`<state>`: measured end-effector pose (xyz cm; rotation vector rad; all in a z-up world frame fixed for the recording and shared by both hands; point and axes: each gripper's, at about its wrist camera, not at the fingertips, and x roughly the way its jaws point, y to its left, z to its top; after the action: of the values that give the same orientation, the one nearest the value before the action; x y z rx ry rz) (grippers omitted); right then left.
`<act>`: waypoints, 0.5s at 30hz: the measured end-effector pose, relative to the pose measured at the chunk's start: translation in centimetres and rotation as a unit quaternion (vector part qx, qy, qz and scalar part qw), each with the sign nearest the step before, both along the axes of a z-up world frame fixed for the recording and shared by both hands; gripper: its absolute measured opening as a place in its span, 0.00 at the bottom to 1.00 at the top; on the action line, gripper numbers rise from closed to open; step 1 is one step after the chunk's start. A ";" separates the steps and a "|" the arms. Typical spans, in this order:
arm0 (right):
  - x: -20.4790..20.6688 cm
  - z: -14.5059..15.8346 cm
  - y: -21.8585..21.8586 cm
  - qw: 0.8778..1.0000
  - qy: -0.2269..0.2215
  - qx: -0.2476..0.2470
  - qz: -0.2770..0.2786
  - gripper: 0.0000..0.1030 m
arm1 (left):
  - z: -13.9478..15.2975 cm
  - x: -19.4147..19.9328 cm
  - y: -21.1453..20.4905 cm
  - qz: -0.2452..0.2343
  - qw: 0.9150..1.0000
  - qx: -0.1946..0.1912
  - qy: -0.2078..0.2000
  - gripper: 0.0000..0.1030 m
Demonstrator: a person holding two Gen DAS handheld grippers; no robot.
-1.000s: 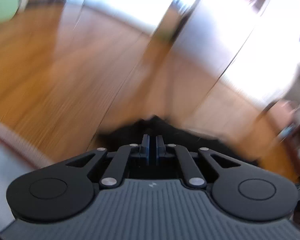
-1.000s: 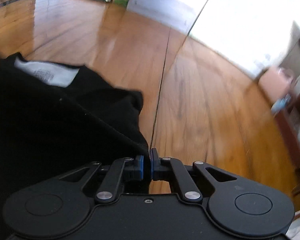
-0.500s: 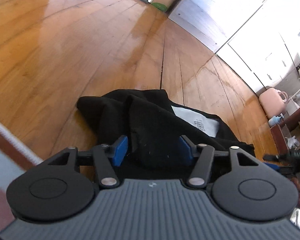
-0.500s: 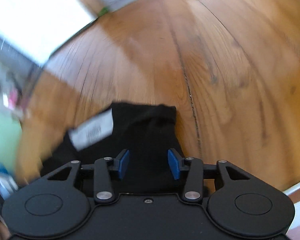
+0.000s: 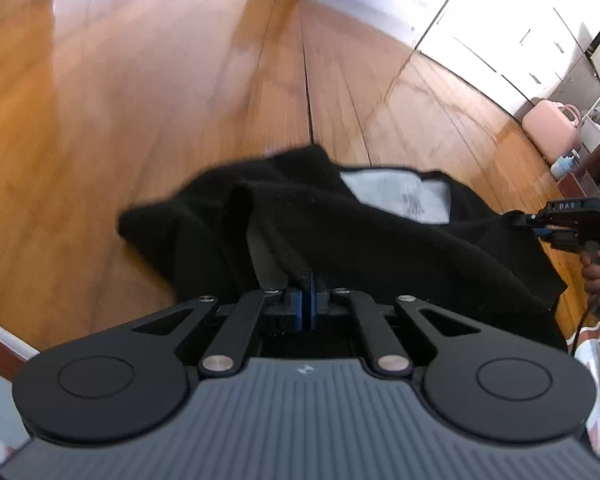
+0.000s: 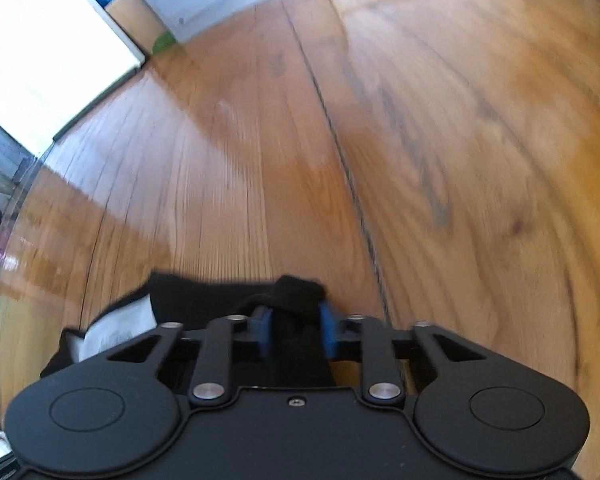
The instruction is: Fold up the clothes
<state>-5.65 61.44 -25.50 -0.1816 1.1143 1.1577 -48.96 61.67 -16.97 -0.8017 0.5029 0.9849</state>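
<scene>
A black garment [image 5: 380, 232] with a white label [image 5: 396, 198] lies bunched over the wooden floor [image 5: 140, 92]. My left gripper [image 5: 310, 300] is shut on a fold of the garment at its near edge. My right gripper [image 6: 295, 324] has its blue pads [image 6: 327, 330] partly apart with a bunch of the black garment [image 6: 296, 294] between them; whether they pinch it is unclear. The label also shows in the right wrist view [image 6: 120, 328]. The right gripper also appears in the left wrist view [image 5: 540, 226] at the garment's right edge, held by a hand.
White cabinets [image 5: 500, 32] line the far wall. A pink case [image 5: 550, 128] and a small bottle [image 5: 564, 166] stand at the right by dark furniture. A white-edged mat [image 5: 0, 340] lies at the near left. A bright window or door [image 6: 32, 52] is at the left.
My left gripper has closed on the garment fold after being open around it. My right gripper has stayed partly open, now low around a bunch of cloth.
</scene>
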 end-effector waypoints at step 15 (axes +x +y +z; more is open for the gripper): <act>0.0 2.8 1.8 0.995 -0.091 -0.015 0.045 0.28 | -0.7 -5.1 -1.3 0.008 0.978 -0.160 -0.136 0.03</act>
<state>-5.64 63.29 -22.72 -0.3565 0.9705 1.1791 -54.04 60.35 -17.67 -1.2112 0.4226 0.8010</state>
